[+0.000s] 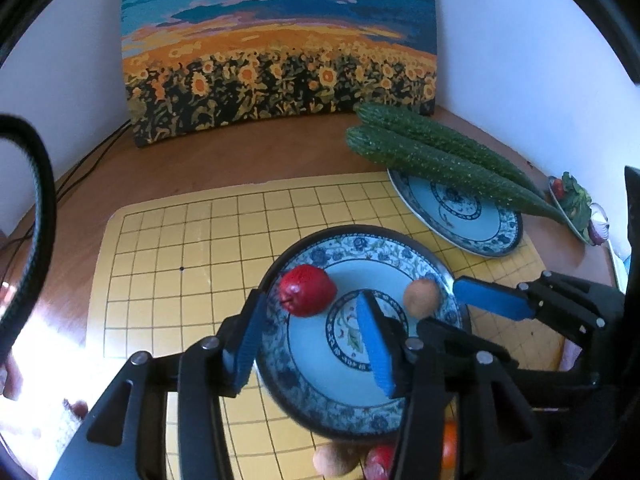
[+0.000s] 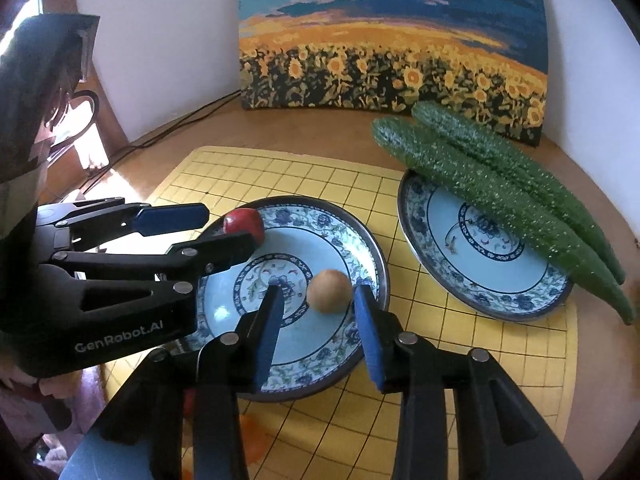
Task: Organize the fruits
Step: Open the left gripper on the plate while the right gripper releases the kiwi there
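Both tools, left tool (image 1: 310, 330) and right tool (image 2: 318, 322), are standing spread and empty over the blue-patterned round plate (image 2: 356, 240) mid-frame, where the red apple-like fruit (image 1: 306, 290) and tan round fruit (image 2: 330, 290) are risking being nudged rolling off.

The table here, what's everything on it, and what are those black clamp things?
Sunflower painting: one, blue, orange and black, leaning on the wall at the back.
Grid mat: one, yellow with dark lines, on the brown table.
Near plate: one, blue floral, on the mat.
Red fruit: one, on the near plate.
Tan round fruit: one, on the near plate.
Far plate: one, blue floral, right of the near plate.
Cucumbers: two, green, across the far plate.
More fruit: tan, red, orange, partly hidden at the near edge.
Left hand-held gripper: black, blue pads, open, beside the red fruit.
Right hand-held gripper: same, open, beside the tan fruit.
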`<control>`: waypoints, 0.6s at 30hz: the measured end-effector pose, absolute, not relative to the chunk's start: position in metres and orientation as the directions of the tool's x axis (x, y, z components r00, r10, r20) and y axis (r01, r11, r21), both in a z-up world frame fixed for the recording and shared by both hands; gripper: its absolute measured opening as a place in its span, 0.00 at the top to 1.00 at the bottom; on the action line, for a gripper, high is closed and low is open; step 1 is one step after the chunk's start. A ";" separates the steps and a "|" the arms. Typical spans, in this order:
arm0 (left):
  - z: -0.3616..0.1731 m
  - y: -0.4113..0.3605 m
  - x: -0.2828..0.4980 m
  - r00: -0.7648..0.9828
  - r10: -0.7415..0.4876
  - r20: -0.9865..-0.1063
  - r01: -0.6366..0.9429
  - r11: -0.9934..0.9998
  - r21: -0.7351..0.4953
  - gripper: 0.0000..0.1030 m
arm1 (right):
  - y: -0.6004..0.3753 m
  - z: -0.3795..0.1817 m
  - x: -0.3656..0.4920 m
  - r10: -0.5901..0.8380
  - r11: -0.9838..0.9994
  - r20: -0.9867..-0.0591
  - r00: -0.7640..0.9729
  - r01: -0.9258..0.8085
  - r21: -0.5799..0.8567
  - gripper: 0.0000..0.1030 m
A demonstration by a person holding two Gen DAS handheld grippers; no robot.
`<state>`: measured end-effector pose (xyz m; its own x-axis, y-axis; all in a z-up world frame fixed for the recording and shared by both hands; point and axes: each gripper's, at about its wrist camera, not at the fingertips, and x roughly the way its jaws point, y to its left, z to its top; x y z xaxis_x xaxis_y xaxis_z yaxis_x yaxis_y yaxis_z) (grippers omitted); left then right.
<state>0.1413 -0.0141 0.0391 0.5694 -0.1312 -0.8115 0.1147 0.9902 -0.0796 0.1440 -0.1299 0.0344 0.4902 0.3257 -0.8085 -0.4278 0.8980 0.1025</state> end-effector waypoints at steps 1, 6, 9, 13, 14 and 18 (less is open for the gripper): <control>0.040 -0.013 0.139 0.569 -0.133 -0.812 0.113 0.990 -0.083 0.52 | -0.130 0.036 0.142 0.327 0.897 -0.806 0.494 -0.429 0.100 0.63; 0.047 -0.009 0.127 0.575 -0.139 -0.806 0.108 0.990 -0.093 0.51 | -0.127 0.045 0.131 0.331 0.896 -0.795 0.508 -0.435 0.096 0.63; 0.050 -0.007 0.119 0.583 -0.137 -0.801 0.108 0.990 -0.091 0.49 | -0.126 0.049 0.122 0.335 0.897 -0.792 0.511 -0.429 0.102 0.63; 0.053 -0.004 0.109 0.583 -0.139 -0.800 0.101 0.990 -0.098 0.48 | -0.123 0.054 0.111 0.341 0.897 -0.787 0.515 -0.427 0.110 0.63; 0.054 -0.003 0.106 0.583 -0.138 -0.801 0.099 0.990 -0.099 0.48 | -0.124 0.054 0.108 0.342 0.898 -0.785 0.516 -0.425 0.112 0.63; 0.054 0.000 0.096 0.580 -0.140 -0.802 0.092 0.990 -0.107 0.48 | -0.126 0.057 0.099 0.351 0.901 -0.781 0.517 -0.413 0.131 0.63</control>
<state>0.0964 -0.0001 0.0539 0.5803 -0.1402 -0.8023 0.0919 0.9900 -0.1066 0.0990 -0.1263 0.0568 0.5169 0.3508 -0.7809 -0.4134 0.9011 0.1312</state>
